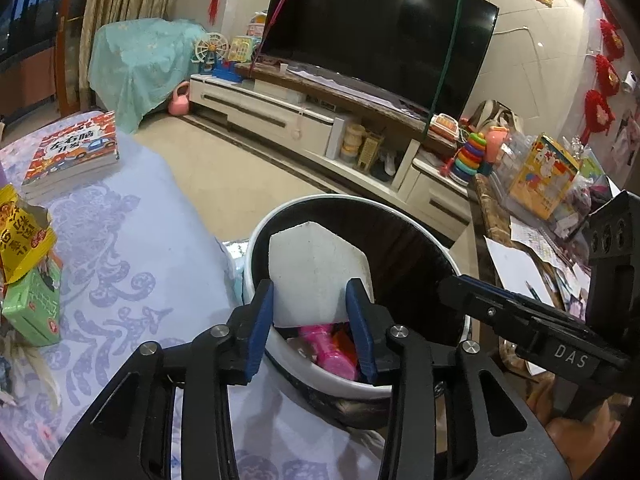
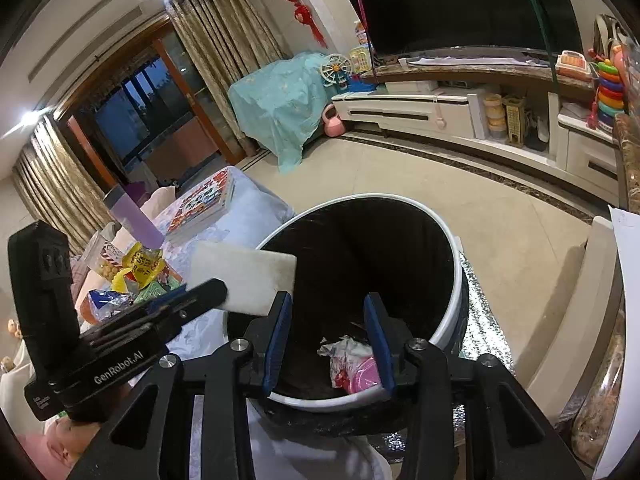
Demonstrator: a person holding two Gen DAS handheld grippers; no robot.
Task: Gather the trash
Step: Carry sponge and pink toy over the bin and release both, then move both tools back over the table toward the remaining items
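Observation:
My left gripper [image 1: 311, 322] is shut on a white foam block [image 1: 316, 276] and holds it over the near rim of a white trash bin [image 1: 320, 368] with a black liner. Pink plastic trash [image 1: 332, 346] lies at the bin's bottom. In the right wrist view the same foam block [image 2: 244, 278] hangs at the bin's [image 2: 452, 312] left rim, held by the left gripper [image 2: 188, 300]. My right gripper [image 2: 326, 340] is open and empty above the bin's near edge, over crumpled wrapper and pink trash [image 2: 352, 364]. The right gripper's side shows in the left wrist view [image 1: 520, 316].
A table with a pale blue patterned cloth [image 1: 132, 264] lies left of the bin, bearing books [image 1: 72, 152], a yellow snack wrapper [image 1: 20, 236], a green box [image 1: 36, 304] and a purple bottle [image 2: 136, 220]. A cluttered counter [image 1: 532, 216] stands right. TV cabinet [image 1: 280, 116] behind.

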